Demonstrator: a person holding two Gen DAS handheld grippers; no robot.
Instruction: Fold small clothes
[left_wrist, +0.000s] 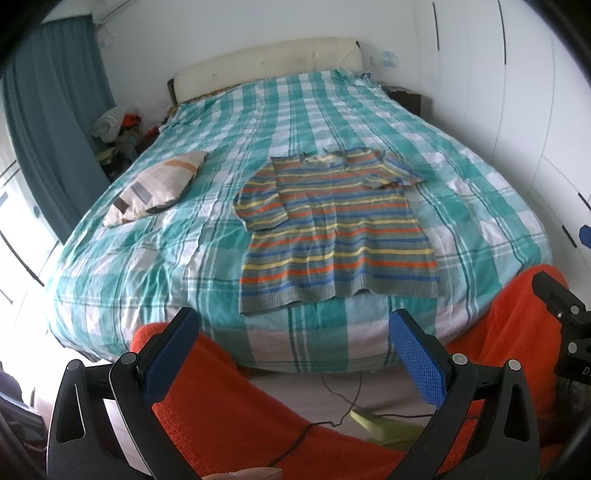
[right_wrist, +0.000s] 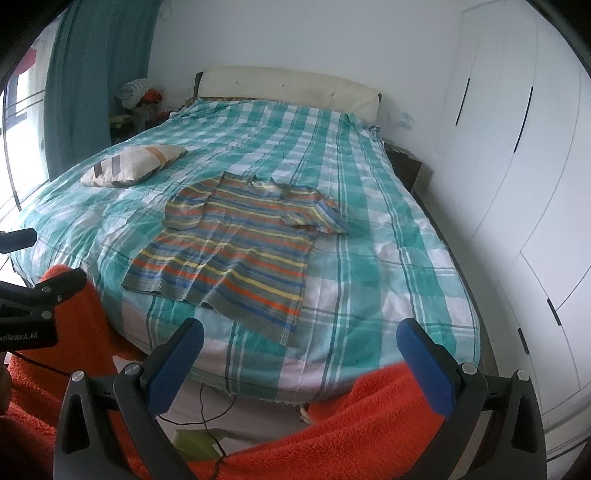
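A small striped knit sweater (left_wrist: 334, 229) in grey, blue, orange and yellow lies flat on the bed, hem towards me and neck away. Both short sleeves are folded in over its chest. It also shows in the right wrist view (right_wrist: 236, 243). My left gripper (left_wrist: 295, 325) is open and empty, held off the foot of the bed, short of the sweater's hem. My right gripper (right_wrist: 301, 336) is open and empty too, below the hem's right corner. The right gripper's body shows at the right edge of the left view (left_wrist: 561, 314).
The bed has a teal and white checked cover (left_wrist: 461, 177). A beige patterned pillow (left_wrist: 155, 188) lies left of the sweater. An orange fleece (left_wrist: 229, 406) is in front of the bed's foot. White wardrobes (right_wrist: 517, 184) stand at the right, a teal curtain (left_wrist: 48, 122) at the left.
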